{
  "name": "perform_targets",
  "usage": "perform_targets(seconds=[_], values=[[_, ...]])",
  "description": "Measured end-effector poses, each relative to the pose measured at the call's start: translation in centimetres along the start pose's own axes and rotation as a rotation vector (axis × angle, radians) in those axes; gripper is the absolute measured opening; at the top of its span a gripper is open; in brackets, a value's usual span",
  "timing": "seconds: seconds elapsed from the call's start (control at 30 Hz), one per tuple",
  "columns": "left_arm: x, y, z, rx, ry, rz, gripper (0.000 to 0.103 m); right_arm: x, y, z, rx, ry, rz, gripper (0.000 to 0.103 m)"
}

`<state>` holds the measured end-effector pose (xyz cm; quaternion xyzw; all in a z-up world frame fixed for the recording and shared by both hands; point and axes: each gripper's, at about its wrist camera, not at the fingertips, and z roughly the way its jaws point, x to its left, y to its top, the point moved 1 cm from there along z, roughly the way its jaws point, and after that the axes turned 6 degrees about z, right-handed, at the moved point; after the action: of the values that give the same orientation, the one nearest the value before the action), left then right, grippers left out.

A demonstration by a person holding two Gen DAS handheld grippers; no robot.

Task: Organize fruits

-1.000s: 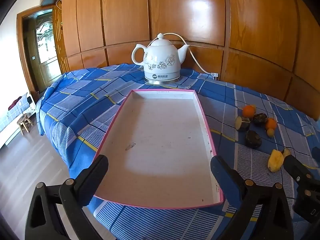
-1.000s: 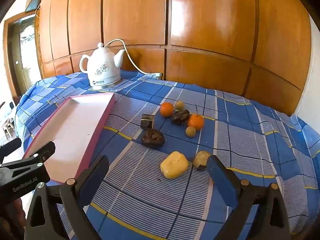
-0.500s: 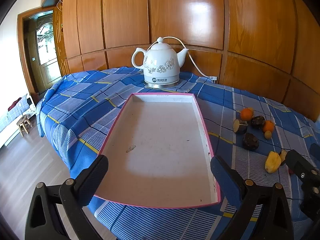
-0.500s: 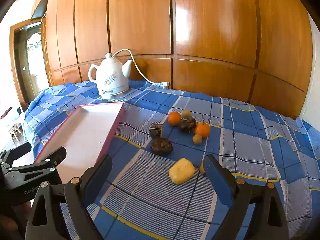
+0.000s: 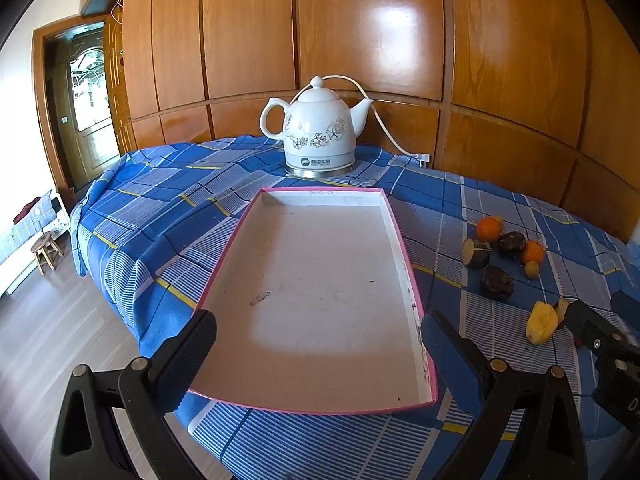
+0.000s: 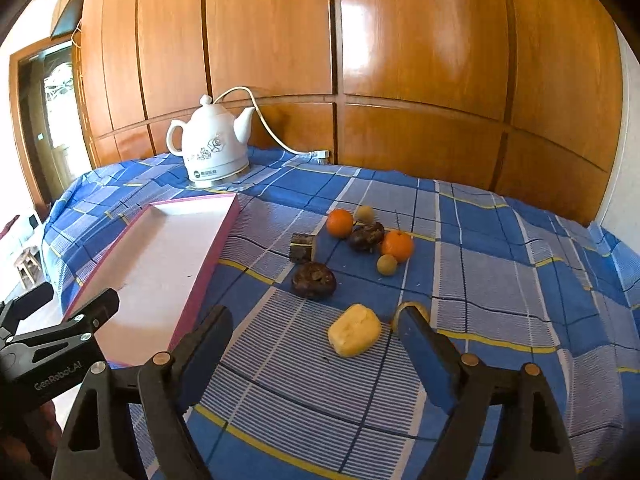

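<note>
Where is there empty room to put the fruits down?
The whole pink-edged tray is bare, from the kettle end to the near end. The striped cloth between the tray and the yellow chunk is free too. It is crowded around the two oranges and the dark fruits.

A table draped in a blue plaid cloth [image 6: 500, 248] carries everything. A shallow pink-edged tray [image 5: 394, 216] lies lengthwise near the left edge, its near end at the front edge. A white floral electric kettle [image 5: 318, 136] stands at the back edge, just beyond the tray's far end. To the tray's right the fruit lies loose on the cloth: two oranges [image 6: 340, 223], two dark wrinkled fruits [image 6: 313, 280], small yellowish round fruits [image 6: 387, 264], a cut brown piece [image 6: 302, 247] and a yellow chunk [image 6: 354, 335].
</note>
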<state>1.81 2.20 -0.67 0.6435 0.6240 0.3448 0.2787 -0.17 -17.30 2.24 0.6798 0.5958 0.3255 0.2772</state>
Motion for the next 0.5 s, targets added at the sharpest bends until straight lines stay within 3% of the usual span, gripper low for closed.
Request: perform_targets(seconds=[0.5], values=[[-0.4, 0.0, 0.2, 0.012, -0.020, 0.012, 0.103, -1.4, 2.1, -0.1, -0.015, -0.008, -0.039, 0.086]])
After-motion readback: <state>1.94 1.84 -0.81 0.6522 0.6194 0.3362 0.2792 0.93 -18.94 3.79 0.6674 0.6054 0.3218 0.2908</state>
